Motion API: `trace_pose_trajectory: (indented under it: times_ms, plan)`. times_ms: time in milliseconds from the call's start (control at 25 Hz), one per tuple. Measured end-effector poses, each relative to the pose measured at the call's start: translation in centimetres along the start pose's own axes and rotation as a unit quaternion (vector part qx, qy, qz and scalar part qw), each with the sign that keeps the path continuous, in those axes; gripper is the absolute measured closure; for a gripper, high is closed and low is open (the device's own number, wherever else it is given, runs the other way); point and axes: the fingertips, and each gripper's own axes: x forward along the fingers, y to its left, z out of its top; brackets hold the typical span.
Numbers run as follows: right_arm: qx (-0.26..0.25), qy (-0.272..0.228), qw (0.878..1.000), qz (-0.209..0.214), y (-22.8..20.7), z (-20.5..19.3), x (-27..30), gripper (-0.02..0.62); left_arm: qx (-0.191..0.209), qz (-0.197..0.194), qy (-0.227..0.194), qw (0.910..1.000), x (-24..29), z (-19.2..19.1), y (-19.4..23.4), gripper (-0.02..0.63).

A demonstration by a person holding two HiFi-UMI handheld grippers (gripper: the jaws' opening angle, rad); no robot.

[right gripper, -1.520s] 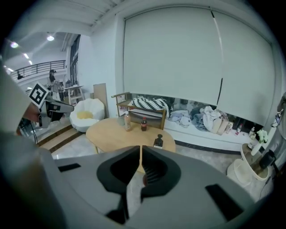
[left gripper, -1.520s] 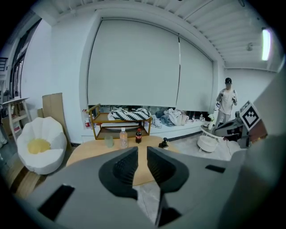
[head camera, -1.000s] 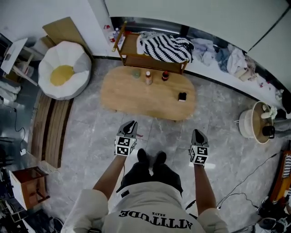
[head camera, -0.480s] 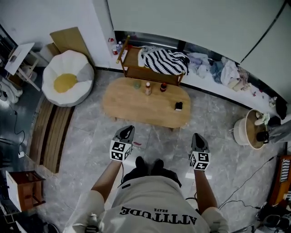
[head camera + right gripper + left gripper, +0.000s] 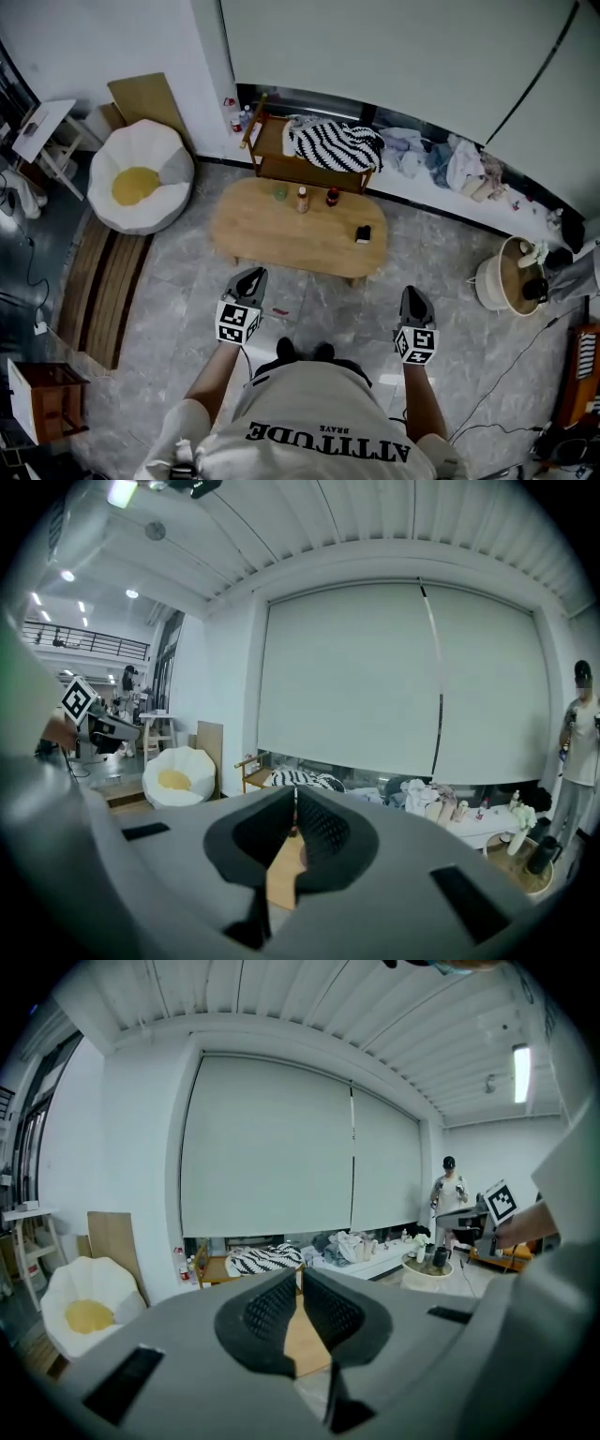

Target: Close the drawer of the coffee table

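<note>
Ahead of both grippers: low oval wooden bench (image 5: 281, 234), well apart from them; its drawer cannot be made out from above.
Left gripper (image 5: 251, 274): clenched, pad tips touching, nothing between them.
Right gripper (image 5: 413, 293): clenched, nothing held, level with the left one.
On the bench: row of small bottles (image 5: 302, 199) along its far edge; small black object (image 5: 362, 234) nearer the right gripper.
Beyond the bench: striped cloth (image 5: 336, 145).

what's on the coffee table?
On the coffee table: a greenish cup, a tall bottle, a dark jar, a small black object. Its top hides whatever lies underneath.
</note>
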Motion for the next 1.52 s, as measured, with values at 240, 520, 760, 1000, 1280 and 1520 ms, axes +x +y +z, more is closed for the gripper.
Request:
trace_pose_trajectory:
  times_ms: [240,520,760,1000,1280,1520]
  plan:
    - [-0.019,-0.013,1.0,-0.006,-1.2,0.7,-1.1,0.571,0.01,0.02,-0.028,0.9994,0.3,1.7,0.9,0.569]
    - [-0.02,0.005,1.0,-0.007,-1.8,-0.2,-1.4,0.575,0.0,0.014,-0.02,0.9997,0.8,1.1,0.5,0.569]
    - [-0.03,0.006,1.0,0.0,-1.4,-0.3,-1.0,0.577,-0.015,0.014,-0.017,0.9997,1.3,0.5,0.7,0.569]
    - [-0.026,0.0,1.0,-0.013,-2.4,0.1,-1.1,0.577,-0.014,0.019,-0.021,0.9995,1.0,0.8,1.0,0.569]
    - [-0.022,-0.003,1.0,-0.018,-2.9,0.4,-1.0,0.577,-0.016,0.022,-0.022,0.9994,1.1,0.8,1.3,0.569]
    - [-0.022,-0.002,1.0,-0.021,-3.1,0.5,-0.9,0.577,-0.016,0.022,-0.025,0.9993,1.2,1.2,1.5,0.569]
